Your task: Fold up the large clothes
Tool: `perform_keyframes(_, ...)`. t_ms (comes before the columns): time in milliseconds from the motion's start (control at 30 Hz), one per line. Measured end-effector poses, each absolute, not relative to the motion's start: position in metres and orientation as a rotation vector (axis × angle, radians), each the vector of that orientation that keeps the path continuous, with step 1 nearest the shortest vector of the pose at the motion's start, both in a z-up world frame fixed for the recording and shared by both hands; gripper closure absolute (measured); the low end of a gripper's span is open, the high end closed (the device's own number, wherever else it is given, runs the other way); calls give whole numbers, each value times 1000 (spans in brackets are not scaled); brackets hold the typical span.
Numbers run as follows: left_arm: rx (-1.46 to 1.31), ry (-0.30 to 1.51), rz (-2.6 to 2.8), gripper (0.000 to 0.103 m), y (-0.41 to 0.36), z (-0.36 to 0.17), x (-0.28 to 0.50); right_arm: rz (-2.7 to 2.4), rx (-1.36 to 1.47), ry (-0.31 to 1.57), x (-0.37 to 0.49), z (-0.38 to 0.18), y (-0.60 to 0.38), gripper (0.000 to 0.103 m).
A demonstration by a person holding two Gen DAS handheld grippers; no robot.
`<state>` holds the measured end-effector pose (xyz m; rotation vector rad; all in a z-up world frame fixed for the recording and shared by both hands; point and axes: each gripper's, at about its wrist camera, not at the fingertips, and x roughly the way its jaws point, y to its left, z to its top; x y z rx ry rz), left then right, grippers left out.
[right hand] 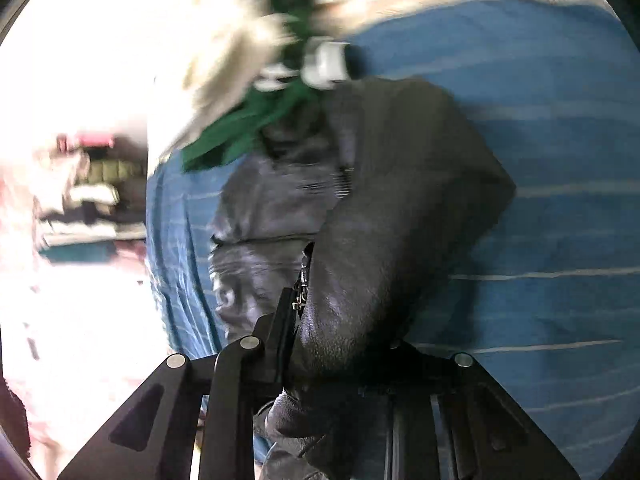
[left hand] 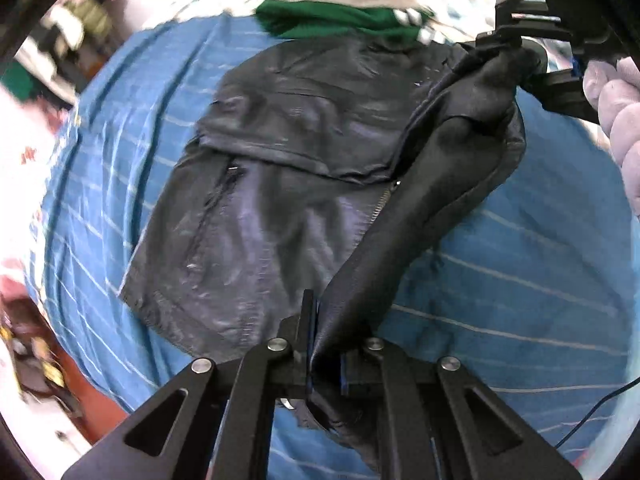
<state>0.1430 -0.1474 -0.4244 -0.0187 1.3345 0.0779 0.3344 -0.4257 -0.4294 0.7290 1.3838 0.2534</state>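
- We see a blue sheet (left hand: 520, 280) under everything
- Our black jacket (left hand: 256, 208) lies on it, right edge lifted
- A green garment (left hand: 332, 20) lies beyond
- Our left gripper (left hand: 325, 360) pinches the jacket's hem
- Our right gripper (left hand: 520, 56) pinches its upper edge

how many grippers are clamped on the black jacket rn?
2. The left gripper pinches the black jacket by its lifted front edge near the hem; the right gripper holds the same lifted edge farther up, near the green garment.
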Motion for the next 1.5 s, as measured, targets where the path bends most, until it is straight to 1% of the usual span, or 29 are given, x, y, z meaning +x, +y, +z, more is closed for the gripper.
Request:
perform_keyframes(67,-94,1340,81,95,-112,-415,149,262,635,1409,360,-413,-368,78)
perform_keyframes(167,-158,1331,115,94,-61,-415,160,267,510,1451,391,-411,-295,78)
perform_keyframes(267,-188,1336,169,94,-11,-434,173,278,411,1505,418,-429,-220,78)
perform_keyframes(333,-194,1346,197,92,18,-454,182,267,330,1549,432,-455,-174,78)
perform_keyframes(433,-232,1370,205,91,52,-485,192,197,218,1608,447,-498,-129,77)
perform_keyframes(500,-290,1386,187,89,71,-506,196,159,219,1635,454,-515,-118,73)
perform_keyframes(567,-365,1411,178,78,84,-517,196,183,248,1660,458,-518,-115,53)
perform_keyframes(600,-397,1416,176,77,87,-516,195,227,287,1661,457,-516,-119,45)
perform_keyframes(633,-437,1416,170,74,90,-513,193,332,359,1655,456,-507,-125,31)
perform_keyframes(700,-461,1424,191,45,93,-504,189,457,434,1631,452,-488,-142,29)
perform_keyframes(733,-465,1409,206,13,96,-498,184,510,470,1593,447,-473,-163,29)
perform_keyframes(767,-471,1380,223,4,99,-490,178,509,469,1567,444,-464,-179,29)
perform_keyframes(833,-445,1357,278,4,101,-487,169,430,444,1510,436,-449,-227,28)
perform_keyframes(867,-431,1362,297,4,100,-491,168,365,430,1493,433,-450,-258,28)
perform_keyframes(933,-411,1410,342,4,97,-516,167,287,448,1493,431,-465,-302,28)
perform_keyframes(1000,-405,1447,381,4,97,-537,167,252,534,1507,434,-502,-348,28)
perform_keyframes(1100,-407,1457,404,3,93,-553,169,317,712,1481,447,-548,-380,28)
perform_keyframes(1200,-360,1463,404,3,88,-555,171,441,860,1415,466,-580,-378,30)
perform_keyframes(1233,-344,1464,401,3,84,-554,174,467,873,1394,471,-584,-374,34)
perform_keyframes(1300,-307,1469,393,3,78,-553,184,476,860,1371,481,-592,-359,51)
perform_keyframes(1333,-295,1470,390,3,76,-553,187,473,858,1365,482,-592,-357,63)
perform_keyframes(1367,-281,1474,393,3,74,-552,190,459,862,1349,478,-589,-356,71)
perform_keyframes(1400,-266,1479,396,3,72,-549,194,434,894,1322,469,-583,-361,75)
perform_keyframes(1433,-244,1476,402,3,70,-546,197,411,961,1291,458,-577,-371,86)
perform_keyframes(1500,-216,1472,411,3,68,-537,204,355,1077,1237,431,-564,-394,88)
